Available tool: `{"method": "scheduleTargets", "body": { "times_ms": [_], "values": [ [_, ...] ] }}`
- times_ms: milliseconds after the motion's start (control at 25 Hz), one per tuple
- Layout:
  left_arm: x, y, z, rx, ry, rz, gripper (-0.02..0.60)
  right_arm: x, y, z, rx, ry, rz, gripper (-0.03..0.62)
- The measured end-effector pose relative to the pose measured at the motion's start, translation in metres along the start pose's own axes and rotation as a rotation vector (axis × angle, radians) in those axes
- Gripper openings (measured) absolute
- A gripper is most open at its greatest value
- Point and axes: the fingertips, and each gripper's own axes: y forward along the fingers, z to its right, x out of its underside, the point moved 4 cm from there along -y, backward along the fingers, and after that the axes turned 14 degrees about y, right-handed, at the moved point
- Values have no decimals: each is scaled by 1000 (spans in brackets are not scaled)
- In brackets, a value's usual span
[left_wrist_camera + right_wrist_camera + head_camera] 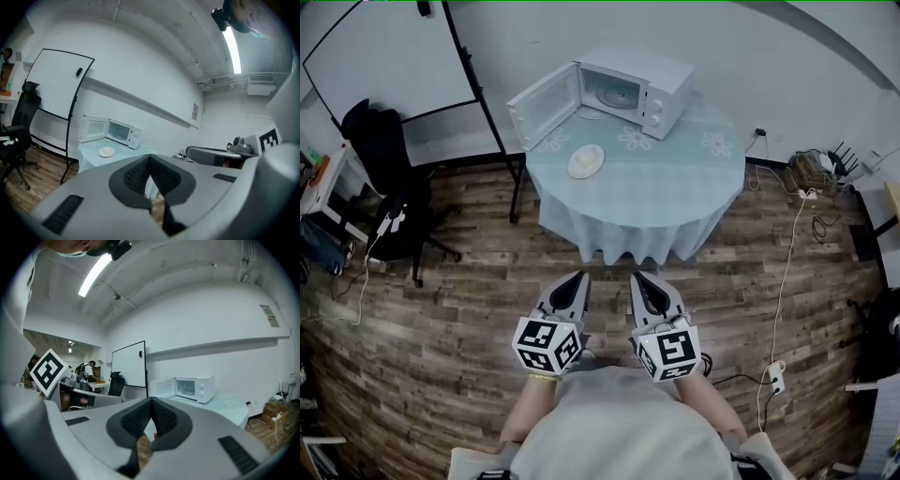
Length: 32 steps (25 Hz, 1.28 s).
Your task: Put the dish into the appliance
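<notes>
A white dish (586, 160) (107, 151) lies on the round table (675, 183), in front of a white microwave (635, 93) (123, 132) (193, 388) whose door (543, 105) stands swung open to the left. Both grippers are held close to the person's body, well short of the table and above the wood floor. My left gripper (577, 279) (150, 161) is shut with nothing in it. My right gripper (641, 279) (151, 405) is shut and empty too. They sit side by side, pointing toward the table.
A whiteboard on a stand (398, 61) is left of the table. An office chair (389, 202) stands at the far left. Cables and a power strip (775, 377) lie on the floor at the right. People stand at a desk (89, 373) far off.
</notes>
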Motion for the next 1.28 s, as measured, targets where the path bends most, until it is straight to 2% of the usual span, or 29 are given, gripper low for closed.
{"method": "scheduleTargets", "body": {
  "times_ms": [160,320,600,760,1040,1200,1280],
  "values": [
    [2,-3,-22,20,-3,-1,9,8,19,-22,-20,-24,-9,6],
    [7,-3,-48,38,-19,-10,9,15,43,-34,-4,15,-28,5],
    [9,7,-88,82,-35,-32,9,11,75,-42,45,77,-28,5],
    [9,16,-105,89,-56,-30,9,4,90,-44,52,67,-30,6],
    [12,50,-130,95,-63,-48,9,0,128,-27,41,78,-38,6],
    [9,85,-145,120,-102,-50,9,-4,164,-6,22,58,-53,5],
    [6,107,-153,114,-95,-54,9,-12,183,9,13,50,-53,6]
  ]
}}
